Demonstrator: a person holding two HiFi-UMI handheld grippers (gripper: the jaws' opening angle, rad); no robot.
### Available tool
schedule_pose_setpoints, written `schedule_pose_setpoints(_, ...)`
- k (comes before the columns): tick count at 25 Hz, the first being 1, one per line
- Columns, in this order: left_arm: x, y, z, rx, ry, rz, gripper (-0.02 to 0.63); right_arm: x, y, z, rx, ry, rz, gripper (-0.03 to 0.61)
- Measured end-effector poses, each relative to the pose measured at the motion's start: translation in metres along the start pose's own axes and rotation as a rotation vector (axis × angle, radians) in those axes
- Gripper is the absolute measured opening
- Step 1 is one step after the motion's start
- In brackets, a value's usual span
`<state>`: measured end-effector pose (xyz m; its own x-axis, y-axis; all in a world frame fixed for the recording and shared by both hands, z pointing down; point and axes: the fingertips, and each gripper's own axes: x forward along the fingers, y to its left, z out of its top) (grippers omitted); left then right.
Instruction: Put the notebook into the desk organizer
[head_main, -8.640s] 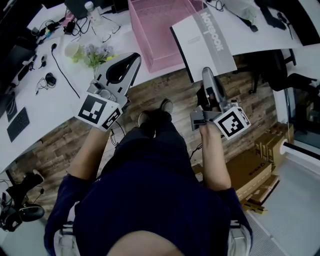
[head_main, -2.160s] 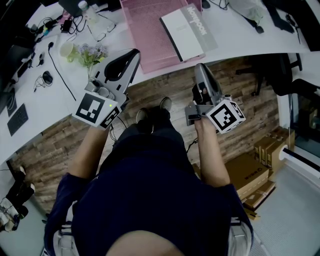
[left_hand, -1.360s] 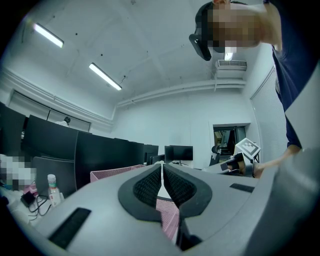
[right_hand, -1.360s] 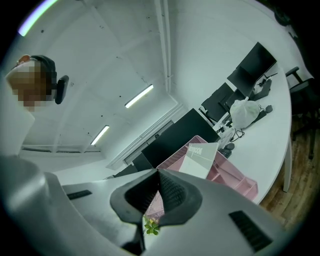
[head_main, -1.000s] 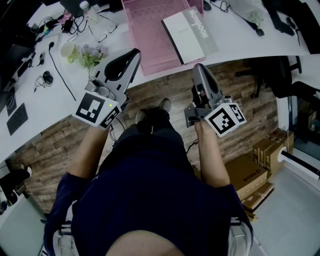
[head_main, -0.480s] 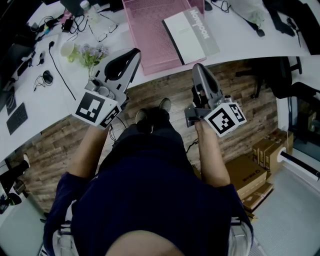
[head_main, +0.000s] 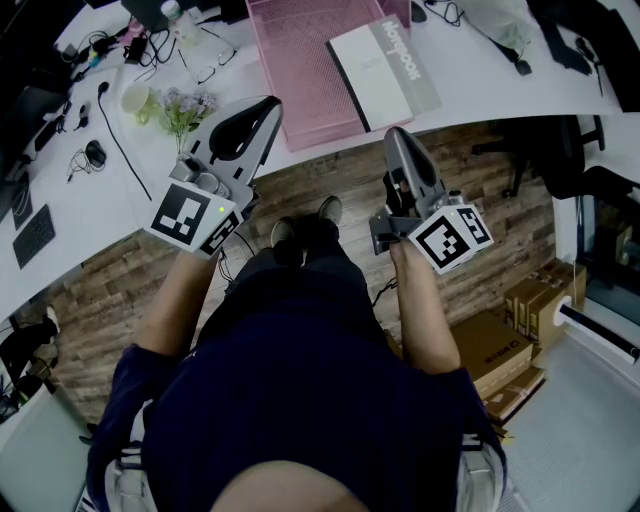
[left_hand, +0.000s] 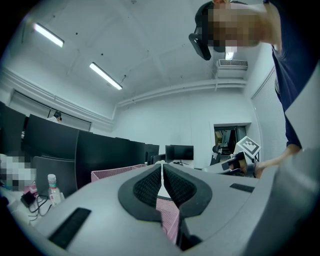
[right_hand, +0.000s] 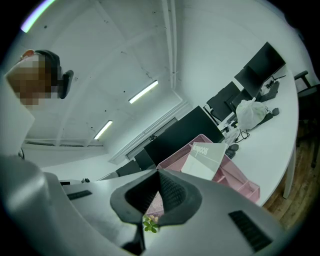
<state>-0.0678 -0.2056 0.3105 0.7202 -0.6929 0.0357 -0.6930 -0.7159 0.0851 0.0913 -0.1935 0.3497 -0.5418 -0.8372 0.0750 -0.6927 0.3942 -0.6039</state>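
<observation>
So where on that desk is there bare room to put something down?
Bare desk lies right of the notebook, before the black cord. Another patch lies below the mouse, toward the front edge. Crowded: the far left, around the cup and flowers.

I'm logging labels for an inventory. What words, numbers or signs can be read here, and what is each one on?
"Notebook": on the grey strip of the notebook, which rests on the pink desk organizer.
Black-and-white square markers: on the cubes of the left gripper and right gripper; they are patterns with no letters.
Label on the bottle: too small to read.
</observation>
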Motion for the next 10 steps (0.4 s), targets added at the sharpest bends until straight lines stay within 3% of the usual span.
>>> schedule_pose_setpoints(10, 0.0052, 0.0055, -0.0013, -0.007, 0.003, 0.006, 0.038, 0.0053, -0.0058, 0.0001, 0.008, 0.008, -0.007, 0.005)
